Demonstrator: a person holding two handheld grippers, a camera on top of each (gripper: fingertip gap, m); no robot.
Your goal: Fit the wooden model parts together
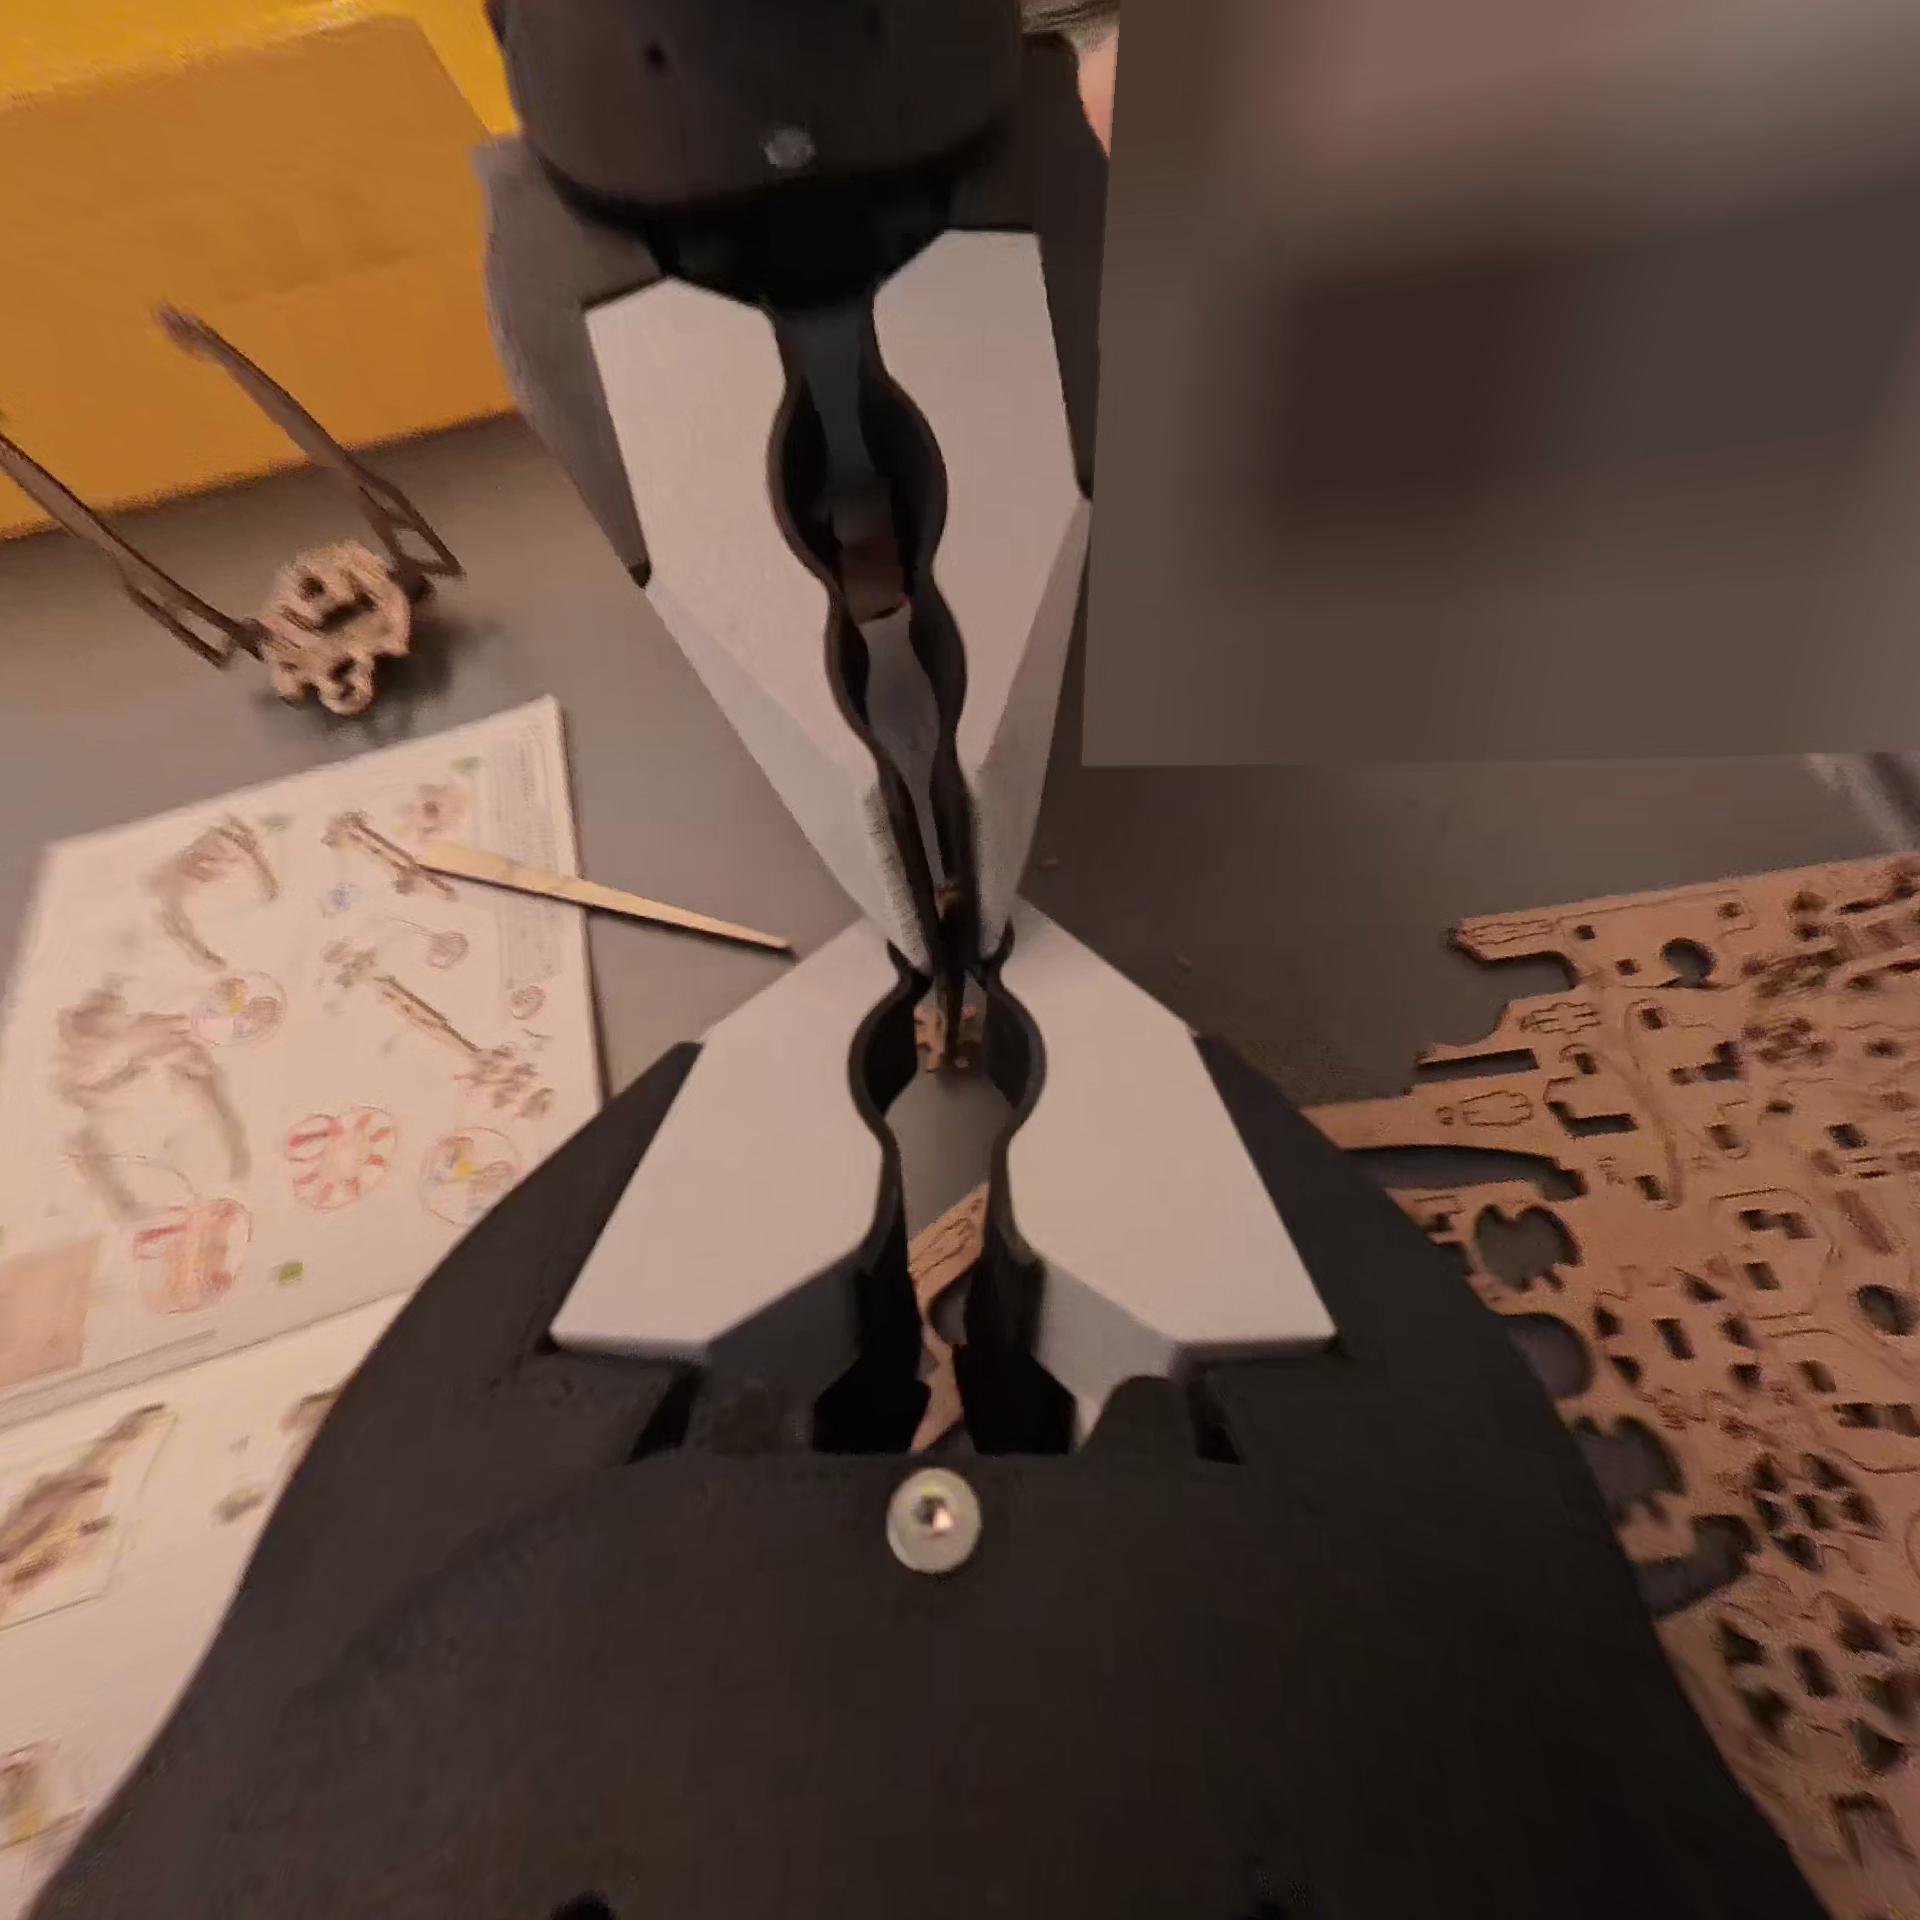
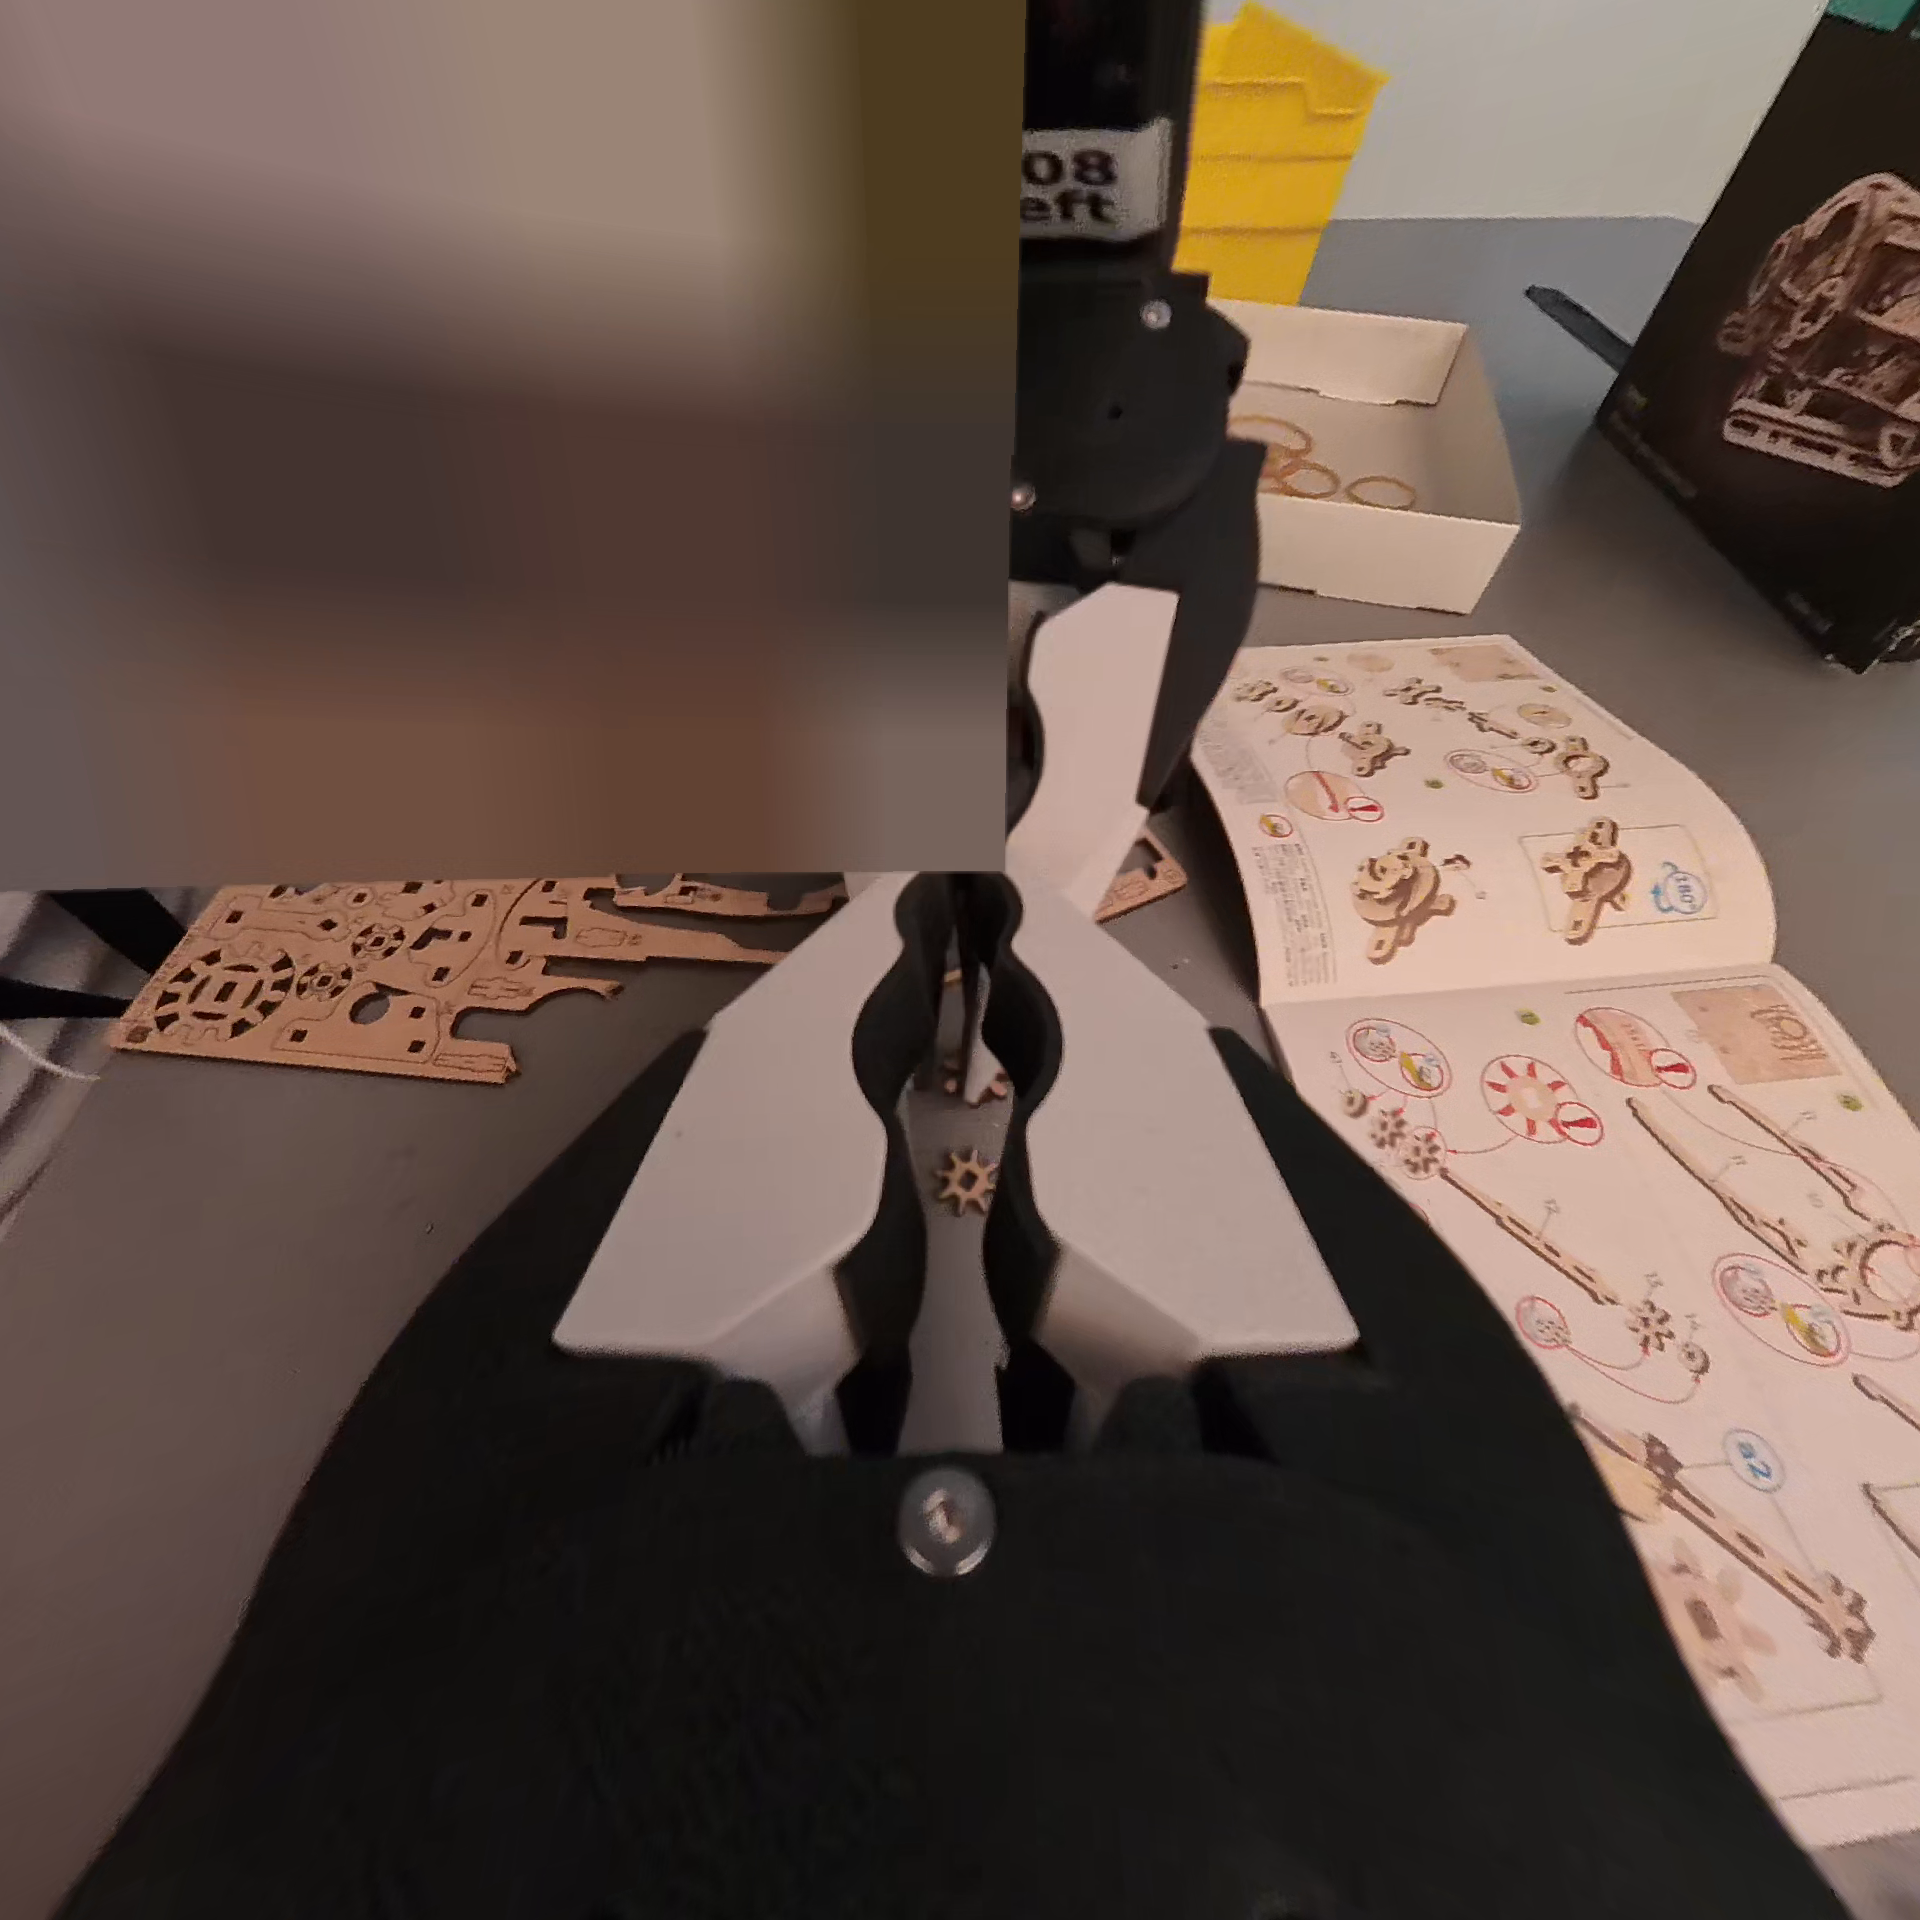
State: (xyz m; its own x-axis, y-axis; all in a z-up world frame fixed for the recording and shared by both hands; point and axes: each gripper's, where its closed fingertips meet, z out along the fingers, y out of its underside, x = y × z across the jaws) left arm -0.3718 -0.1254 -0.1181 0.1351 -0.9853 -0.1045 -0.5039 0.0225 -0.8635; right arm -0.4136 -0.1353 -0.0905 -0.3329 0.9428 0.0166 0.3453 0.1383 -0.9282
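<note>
My two grippers meet tip to tip above the grey table. My left gripper (image 1: 948,961) is shut around a small toothed wooden part (image 1: 943,1039) that sits in the hollow just behind its tips. My right gripper (image 2: 961,899) comes in from above in the left wrist view (image 1: 935,914). It is shut on a thin dark wooden strip (image 2: 968,997), seen edge on, which reaches down into the toothed part. My left gripper (image 2: 1081,883) shows just right of my right gripper's tips. How the two parts join is hidden by the fingers.
A loose wooden gear (image 2: 966,1179) lies on the table. Punched wooden sheets (image 1: 1662,1299) (image 2: 343,987) lie to one side, an open instruction booklet (image 1: 312,987) (image 2: 1558,1143) to the other. Farther off are a part-built model with long arms (image 1: 332,623), a yellow box (image 1: 208,260), a white tray (image 2: 1455,520) and a black box (image 2: 1787,312). The grippers are tip to tip, or close to it.
</note>
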